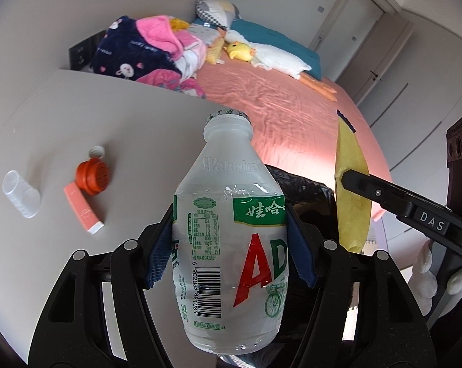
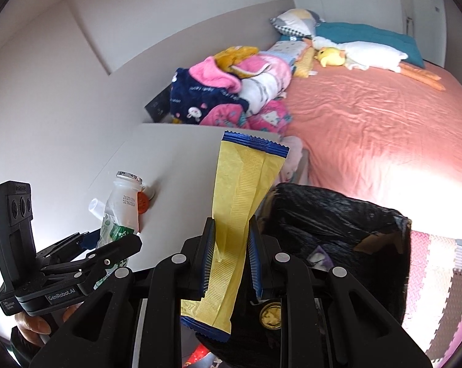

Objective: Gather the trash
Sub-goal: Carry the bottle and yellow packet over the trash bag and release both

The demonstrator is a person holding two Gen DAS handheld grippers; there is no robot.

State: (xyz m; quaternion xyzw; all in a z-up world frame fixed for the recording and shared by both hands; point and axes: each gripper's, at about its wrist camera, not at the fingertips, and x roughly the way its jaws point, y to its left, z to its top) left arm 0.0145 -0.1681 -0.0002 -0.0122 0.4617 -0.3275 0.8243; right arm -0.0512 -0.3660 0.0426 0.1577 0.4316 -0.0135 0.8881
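Bedroom with pale walls, a bed (image 1: 280, 113) under a salmon-pink sheet piled with folded clothes (image 1: 148, 52) and plush toys (image 2: 332, 56) near the pillows. Beside the bed, a white tabletop (image 1: 77, 128) carrying an orange round cap (image 1: 93, 178), a pink-and-white tube (image 1: 82, 211) touching it, and a clear plastic cup (image 1: 21, 193) lying on its side, well apart to the left.

Left gripper (image 1: 231, 245) clamped around an empty milky-white plastic drink bottle (image 1: 231, 230) with a green and red label, blue pads (image 1: 159, 257) pressing its sides at label height, neck pointing away, foil seal still on the mouth.

Right gripper (image 2: 231, 257) pinched on a flat yellow snack wrapper (image 2: 240, 211) with dark blue serrated ends, gripped near its middle, upper end standing upright, lower end hanging below the jaws.

Between table and bed, just past both grippers, a bin lined with a black trash bag (image 2: 329, 214), mouth open. Foam floor mat (image 2: 439, 270) in pink and grey at lower right. White-gloved fingers (image 1: 427, 260) on the right gripper's handle.
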